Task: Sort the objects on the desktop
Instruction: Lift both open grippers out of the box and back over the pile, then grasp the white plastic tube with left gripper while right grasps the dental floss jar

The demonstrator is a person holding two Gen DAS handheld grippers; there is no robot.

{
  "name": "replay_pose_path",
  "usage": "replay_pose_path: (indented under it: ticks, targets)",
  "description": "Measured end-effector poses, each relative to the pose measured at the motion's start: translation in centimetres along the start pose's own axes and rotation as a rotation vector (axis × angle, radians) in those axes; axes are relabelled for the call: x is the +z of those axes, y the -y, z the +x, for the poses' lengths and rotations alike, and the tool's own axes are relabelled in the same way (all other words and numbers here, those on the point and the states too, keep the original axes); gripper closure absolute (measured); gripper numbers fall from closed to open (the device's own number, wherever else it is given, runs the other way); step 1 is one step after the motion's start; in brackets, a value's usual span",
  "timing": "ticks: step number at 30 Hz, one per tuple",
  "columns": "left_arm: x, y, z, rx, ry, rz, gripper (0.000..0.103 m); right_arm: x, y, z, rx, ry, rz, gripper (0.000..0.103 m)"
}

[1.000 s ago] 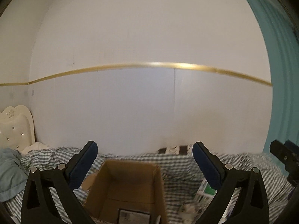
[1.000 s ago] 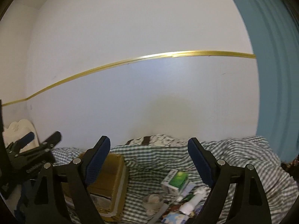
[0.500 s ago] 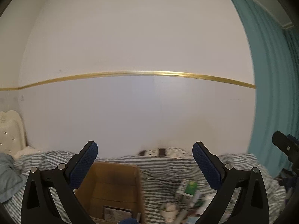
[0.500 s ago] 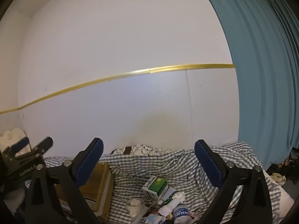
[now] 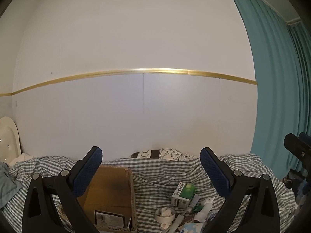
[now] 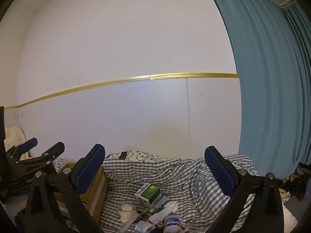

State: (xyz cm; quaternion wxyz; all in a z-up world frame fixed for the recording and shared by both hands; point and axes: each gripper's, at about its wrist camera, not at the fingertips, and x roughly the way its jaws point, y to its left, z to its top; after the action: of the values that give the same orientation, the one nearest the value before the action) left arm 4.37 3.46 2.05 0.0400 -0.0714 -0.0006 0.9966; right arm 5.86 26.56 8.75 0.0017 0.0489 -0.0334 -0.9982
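Two grippers, left (image 5: 150,167) and right (image 6: 154,167), hung wide open and empty above the checked bedspread (image 6: 186,176), between picks; next move likely needs lowering onto the green carton (image 6: 148,193) beside the cardboard box (image 5: 110,192).

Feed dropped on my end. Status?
Left tongs and right tongs open, empty. Cardboard box beside clutter pile; green carton on checkered sheet. Nothing blocking.
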Motion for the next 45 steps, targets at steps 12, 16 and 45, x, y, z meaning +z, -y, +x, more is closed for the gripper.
replay_pose_path:
  ticks: [12,16,45]
  targets:
    - [-2.2,1.5,2.7,-0.004,-0.079,0.040,0.004,-2.7,1.2,3.2,0.027,-0.095,-0.001,0.000]
    - [-3.3,2.0,3.6,-0.018,-0.110,0.052,0.006,-3.7,1.9,4.2,0.022,-0.130,0.002,0.001]
    - [-19.2,7.1,14.1,-0.177,-0.580,0.206,0.033,-16.4,5.4,15.2,-0.090,-0.631,-0.048,0.023]
